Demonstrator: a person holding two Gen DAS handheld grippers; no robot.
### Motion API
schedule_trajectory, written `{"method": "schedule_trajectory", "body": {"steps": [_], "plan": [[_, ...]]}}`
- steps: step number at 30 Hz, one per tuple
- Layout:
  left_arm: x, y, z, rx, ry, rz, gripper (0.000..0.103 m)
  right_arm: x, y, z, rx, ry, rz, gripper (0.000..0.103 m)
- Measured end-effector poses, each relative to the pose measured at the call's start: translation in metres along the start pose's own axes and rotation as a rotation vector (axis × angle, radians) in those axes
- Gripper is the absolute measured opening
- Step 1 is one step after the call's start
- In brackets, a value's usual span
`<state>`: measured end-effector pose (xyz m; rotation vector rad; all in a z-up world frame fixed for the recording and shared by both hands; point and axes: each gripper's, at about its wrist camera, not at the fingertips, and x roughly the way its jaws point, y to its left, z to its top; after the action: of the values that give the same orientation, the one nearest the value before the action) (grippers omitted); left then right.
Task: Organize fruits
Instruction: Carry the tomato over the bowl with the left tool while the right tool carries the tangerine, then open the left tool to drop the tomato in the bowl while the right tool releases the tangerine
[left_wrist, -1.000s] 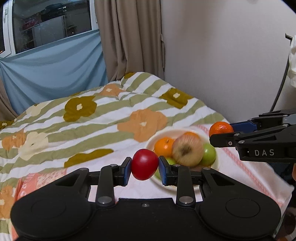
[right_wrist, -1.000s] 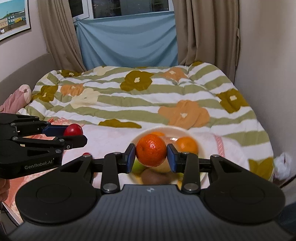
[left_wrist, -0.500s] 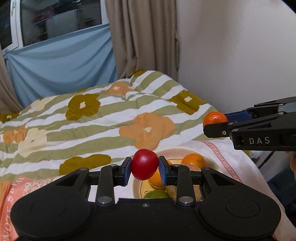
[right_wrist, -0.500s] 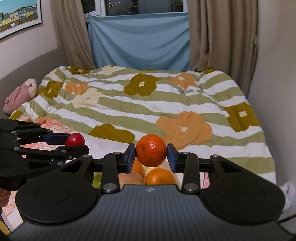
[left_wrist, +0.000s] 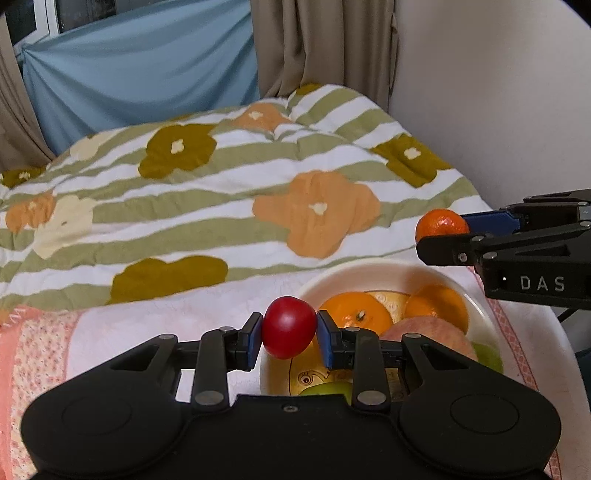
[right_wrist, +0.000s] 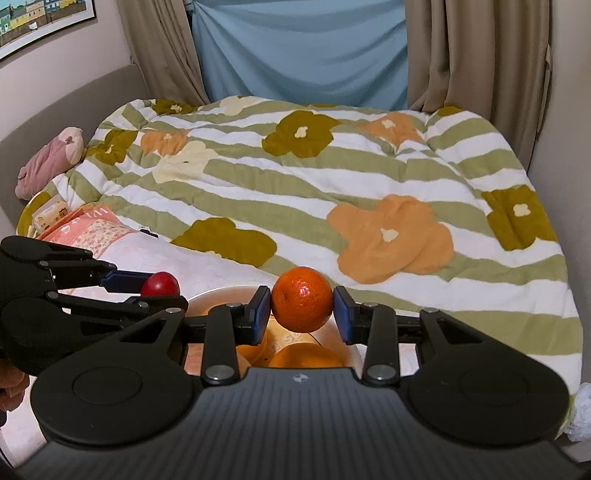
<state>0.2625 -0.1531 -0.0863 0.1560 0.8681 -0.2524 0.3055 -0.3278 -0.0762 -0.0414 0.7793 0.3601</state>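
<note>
Our left tongs (left_wrist: 289, 333) are clenched on a small red fruit (left_wrist: 289, 327), its blue pads pressing each side, and we hold it in the air over the near left rim of the bowl (left_wrist: 373, 271). Our right tongs (right_wrist: 302, 300) grasp an orange (right_wrist: 302, 299) the same way, above the far edge of that bowl. In the bowl lie two more oranges (left_wrist: 354, 314), an apple (left_wrist: 432, 334) and green fruit (left_wrist: 489, 356), all touching one another. The bowl sits on a white towel (left_wrist: 166, 321) with a pink patterned border, spread on the bed. Beyond it lies a striped quilt (left_wrist: 221, 192) with big flowers. Behind the bed hang a blue cloth (right_wrist: 303, 51) and tan curtains (right_wrist: 476, 55).
</note>
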Motion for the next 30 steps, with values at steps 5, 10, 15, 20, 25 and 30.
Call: {"method": "schedule_trajectory", "body": {"steps": [5,10,15,20,25,30], "plan": [[0.008,-0.001,0.0,-0.015,0.017,0.004,0.039,0.009,-0.004,-0.001,0.018,0.008,0.001,0.052],[-0.004,0.002,0.0,-0.026,-0.02,0.011,0.089,0.012,-0.007,0.0,0.034,0.013,0.008,0.052],[-0.018,0.009,-0.001,-0.05,-0.027,0.02,0.089,0.018,-0.011,0.005,0.043,0.033,0.026,0.052],[-0.027,0.013,-0.008,-0.077,-0.018,0.037,0.089,0.03,-0.009,0.007,0.028,0.064,0.048,0.052],[-0.029,0.018,-0.012,-0.105,-0.006,0.042,0.089,0.038,-0.005,0.007,0.035,0.089,0.066,0.052],[-0.032,0.02,-0.013,-0.11,-0.012,0.052,0.089,0.04,-0.004,0.006,0.046,0.08,0.062,0.061]]}}
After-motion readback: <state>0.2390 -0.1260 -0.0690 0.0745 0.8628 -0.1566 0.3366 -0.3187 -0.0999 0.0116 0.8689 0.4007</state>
